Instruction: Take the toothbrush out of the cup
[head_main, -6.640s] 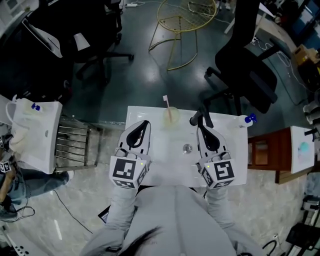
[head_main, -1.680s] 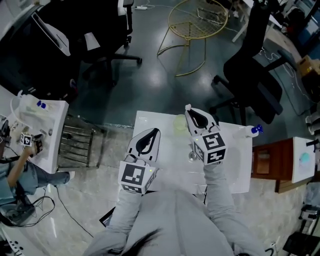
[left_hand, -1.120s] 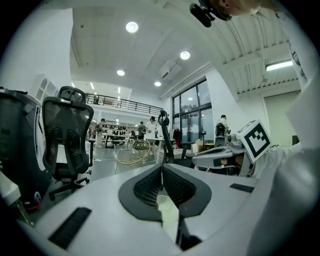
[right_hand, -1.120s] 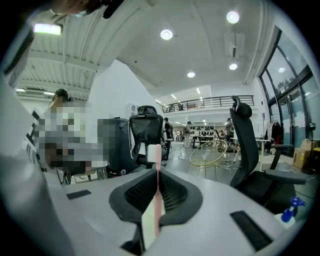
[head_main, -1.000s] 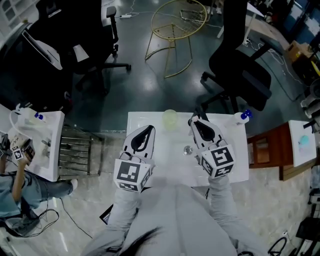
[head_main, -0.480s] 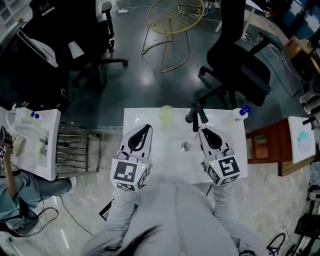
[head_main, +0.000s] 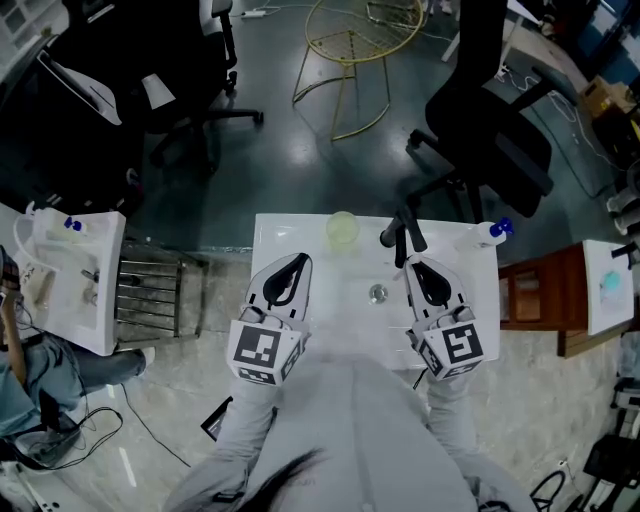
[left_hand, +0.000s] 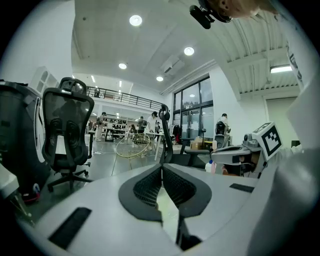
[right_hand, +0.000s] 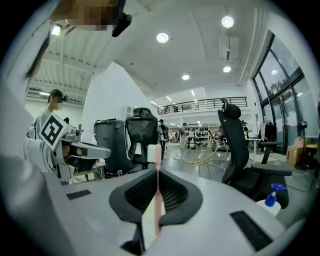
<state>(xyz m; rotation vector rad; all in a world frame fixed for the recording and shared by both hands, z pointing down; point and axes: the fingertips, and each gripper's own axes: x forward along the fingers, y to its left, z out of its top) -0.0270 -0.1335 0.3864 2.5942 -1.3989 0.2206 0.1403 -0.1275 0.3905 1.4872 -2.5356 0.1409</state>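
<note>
Right gripper (right_hand: 158, 171): jaws clenched on the toothbrush (right_hand: 157, 200), with the two dark pads pressed against its thin pink handle from either side.
Toothbrush in the jaws: it stands upright in the pinch. Its white bristle head rises just above the jaw tips and its handle runs down through the gap behind them.
Toothbrush and cup: the brush is out of the cup (head_main: 342, 228) and touches only the right jaws.
Cup from the right jaws: in the head view it sits ahead of the right gripper (head_main: 413, 264) and off to its left, apart from the tips.
Left gripper (left_hand: 161, 168): jaws drawn together, with the ribbed pads meeting at the tips and nothing clamped between them.
Cup from the left jaws: it is ahead of the left gripper (head_main: 301, 258) and a little to its right, not touching.
Black faucet (head_main: 400, 233): just ahead of the right jaw tips. The head view does not show whether they touch.
Spray bottle (head_main: 488, 234): ahead of the right jaws and well off to their right, at the edge of the white basin top (head_main: 330, 300).
Drain (head_main: 377, 294): between the two grippers, closer to the right jaws.
</note>
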